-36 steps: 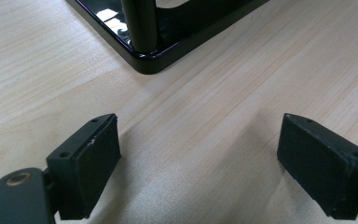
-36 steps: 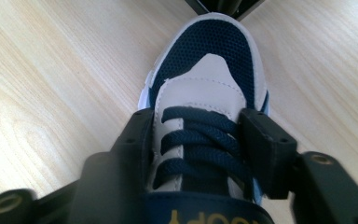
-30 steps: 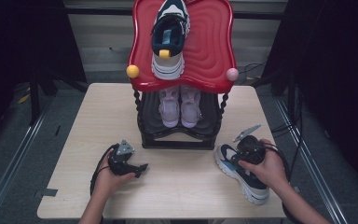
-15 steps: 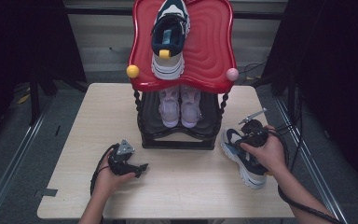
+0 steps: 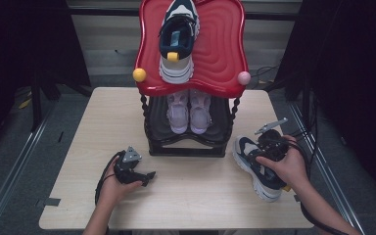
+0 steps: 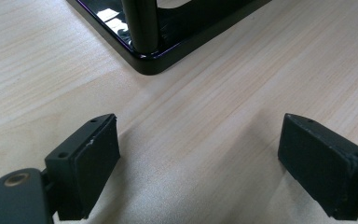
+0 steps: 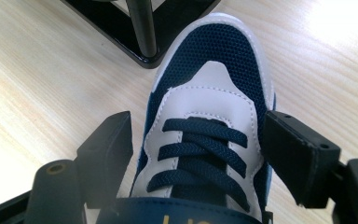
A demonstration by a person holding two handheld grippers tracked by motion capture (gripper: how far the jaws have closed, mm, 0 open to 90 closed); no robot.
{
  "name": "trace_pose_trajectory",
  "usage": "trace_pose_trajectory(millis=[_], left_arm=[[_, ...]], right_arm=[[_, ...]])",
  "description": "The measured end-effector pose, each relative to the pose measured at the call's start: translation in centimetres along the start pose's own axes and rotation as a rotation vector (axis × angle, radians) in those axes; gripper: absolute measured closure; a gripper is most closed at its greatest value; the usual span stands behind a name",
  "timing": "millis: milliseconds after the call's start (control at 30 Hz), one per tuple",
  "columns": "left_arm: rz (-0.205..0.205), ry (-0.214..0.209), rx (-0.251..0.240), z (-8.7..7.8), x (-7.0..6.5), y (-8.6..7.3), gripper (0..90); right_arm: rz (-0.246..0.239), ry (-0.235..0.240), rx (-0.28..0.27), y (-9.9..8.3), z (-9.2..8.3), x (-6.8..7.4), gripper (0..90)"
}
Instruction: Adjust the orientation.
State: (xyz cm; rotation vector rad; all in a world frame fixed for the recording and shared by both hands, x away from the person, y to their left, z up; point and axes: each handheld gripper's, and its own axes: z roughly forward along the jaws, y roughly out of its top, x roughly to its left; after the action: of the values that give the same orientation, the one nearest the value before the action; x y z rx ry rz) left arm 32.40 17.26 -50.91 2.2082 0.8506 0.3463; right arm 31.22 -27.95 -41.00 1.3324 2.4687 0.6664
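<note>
While my right gripper (image 7: 198, 154) has just been opening, its jaws wide astride the navy-and-white sneaker (image 5: 257, 166) on the table right of the shoe rack (image 5: 188, 142), seemingly not pressing it, I must regrip for lifting it beside its mate (image 5: 177, 41).

Sneaker (image 5: 254, 164) on table (image 5: 98, 122), right of rack (image 5: 186, 144).
</note>
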Motion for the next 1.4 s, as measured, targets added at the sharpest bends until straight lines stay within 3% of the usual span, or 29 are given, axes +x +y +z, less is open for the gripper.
trace_pose_trajectory(millis=[200, 367, 633, 733, 800, 967, 1100, 1300, 1333, 1400], left_arm=[[-0.013, -0.004, 0.003, 0.0, -0.1, 0.0, 11.7], [-0.013, -0.005, 0.003, 0.0, -0.1, 0.0, 11.5], [-0.012, -0.004, 0.002, 0.1, -0.1, 0.0, 11.0], [-0.015, -0.002, 0.001, 0.1, -0.1, 0.0, 11.0], [-0.015, -0.002, 0.001, 0.1, -0.2, 0.0, 10.9], [-0.016, -0.001, 0.001, 0.1, -0.2, 0.0, 10.8], [-0.016, -0.001, 0.002, 0.1, -0.2, 0.0, 10.7], [-0.017, -0.001, 0.002, 0.1, -0.2, 0.0, 10.7], [-0.016, -0.001, 0.002, 0.1, -0.2, 0.0, 10.8], [-0.016, -0.001, 0.002, 0.1, -0.2, 0.0, 10.7]], right_arm=[[0.027, -0.002, -0.017, 0.3, -0.2, -0.2, 19.4], [0.013, 0.005, 0.016, 0.7, 0.1, 0.0, 19.5], [-0.020, 0.000, 0.017, -0.4, -1.4, 0.2, 22.4], [-0.012, -0.014, 0.018, -1.0, -2.0, -0.2, 23.1], [-0.015, -0.002, 0.039, -1.5, -2.1, -0.4, 25.1], [-0.018, -0.032, 0.052, -1.8, -1.8, -0.3, 26.4], [-0.046, -0.062, 0.064, -1.4, -1.5, 0.1, 32.6], [-0.028, -0.082, 0.050, -0.9, -1.3, 0.3, 45.5], [-0.030, -0.097, 0.030, -0.8, -1.1, 0.4, 51.2], [-0.032, -0.124, 0.009, -0.6, -0.8, 0.5, 52.8]])
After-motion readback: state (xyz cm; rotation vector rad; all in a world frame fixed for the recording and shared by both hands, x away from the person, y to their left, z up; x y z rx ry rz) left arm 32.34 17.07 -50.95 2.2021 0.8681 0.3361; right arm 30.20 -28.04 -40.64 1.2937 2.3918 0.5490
